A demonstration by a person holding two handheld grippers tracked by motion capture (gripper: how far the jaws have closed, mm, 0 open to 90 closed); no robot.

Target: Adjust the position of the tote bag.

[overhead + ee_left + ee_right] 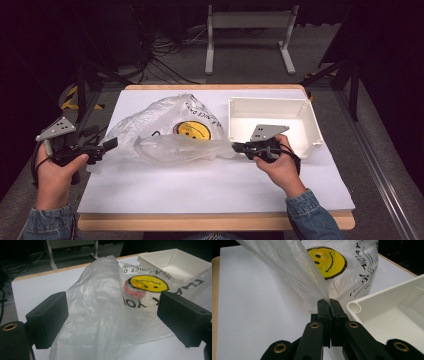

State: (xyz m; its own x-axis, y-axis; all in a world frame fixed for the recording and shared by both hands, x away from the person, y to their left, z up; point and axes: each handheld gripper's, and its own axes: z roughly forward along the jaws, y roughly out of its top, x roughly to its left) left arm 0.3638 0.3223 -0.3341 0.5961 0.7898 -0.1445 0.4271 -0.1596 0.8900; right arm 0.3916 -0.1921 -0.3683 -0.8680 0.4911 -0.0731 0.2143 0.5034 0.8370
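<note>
Right gripper (pixel 329 305) jaws pinched on plastic bag (pixel 165 132) edge — left gripper (pixel 112 315) jaws wide apart, bag between, untouched.

A wooden table (pixel 215 221) stood in the middle of the high view, and a white sheet (pixel 210 185) covered nearly all of its top, leaving bare wood along the near and far edges. Beyond the table, a white metal stand (pixel 248 21) rested on the grey floor (pixel 250 65). Black cables (pixel 165 62) lay tangled on the floor to the stand's left. Yellow-and-black tape (pixel 70 97) marked the floor near the table's far left corner. A metal rail (pixel 385 180) ran along the floor to the right of the table.
</note>
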